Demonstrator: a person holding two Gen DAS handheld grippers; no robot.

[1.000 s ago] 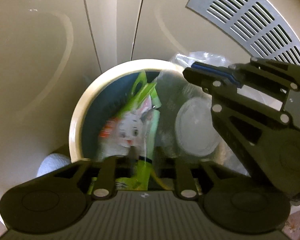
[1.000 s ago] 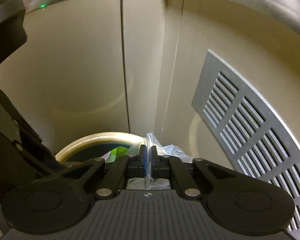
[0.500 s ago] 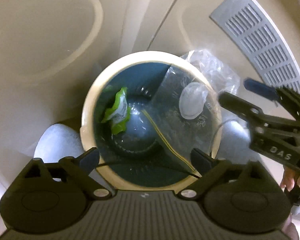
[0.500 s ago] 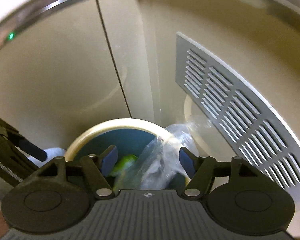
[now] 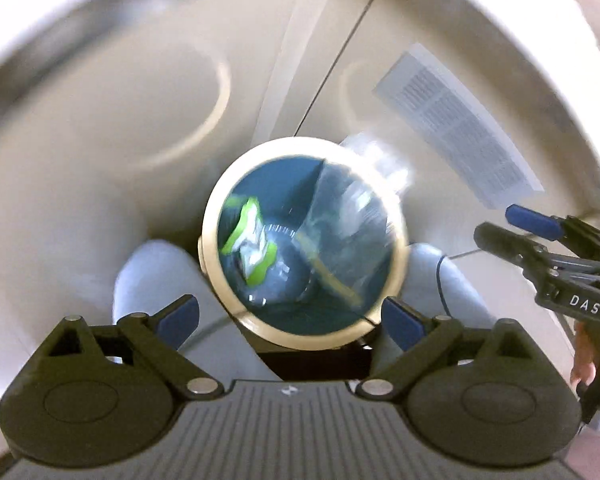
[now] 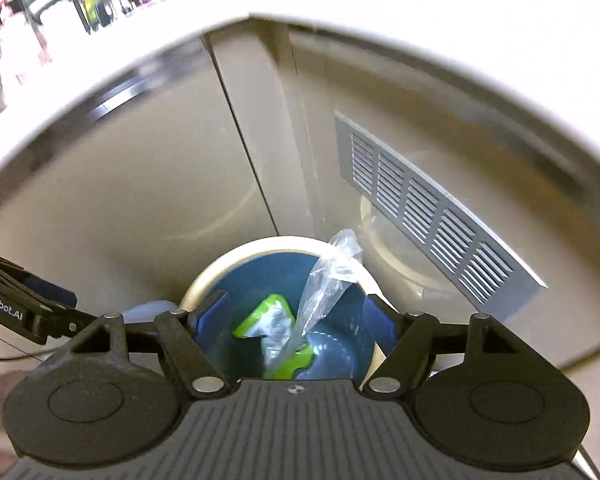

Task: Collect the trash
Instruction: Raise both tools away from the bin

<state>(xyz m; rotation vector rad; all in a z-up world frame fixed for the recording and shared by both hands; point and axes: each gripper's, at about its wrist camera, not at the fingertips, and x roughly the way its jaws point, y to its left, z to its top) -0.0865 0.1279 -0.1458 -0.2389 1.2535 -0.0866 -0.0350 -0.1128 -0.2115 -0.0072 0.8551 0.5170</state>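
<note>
A round bin with a cream rim (image 5: 212, 216) (image 6: 260, 246) and blue inside stands below both grippers. In it lie a green and white snack wrapper (image 5: 254, 240) (image 6: 270, 320) and a clear plastic bag (image 5: 352, 216) (image 6: 328, 280) that leans on the rim's right side. My left gripper (image 5: 290, 318) is open and empty above the bin's near edge. My right gripper (image 6: 294, 318) is open and empty above the bin; it also shows at the right of the left wrist view (image 5: 512, 228). The left gripper's arm shows at the left of the right wrist view (image 6: 28, 308).
Beige cabinet doors (image 6: 160, 184) stand right behind the bin, with a grey vent grille (image 6: 428, 208) (image 5: 460, 128) at the right. A white counter edge (image 6: 340, 4) runs above. The person's legs in light jeans (image 5: 156, 280) flank the bin.
Both grippers opened and let the wrapper and the clear bag fall into the bin. Both have since pulled up and away from the bin.
</note>
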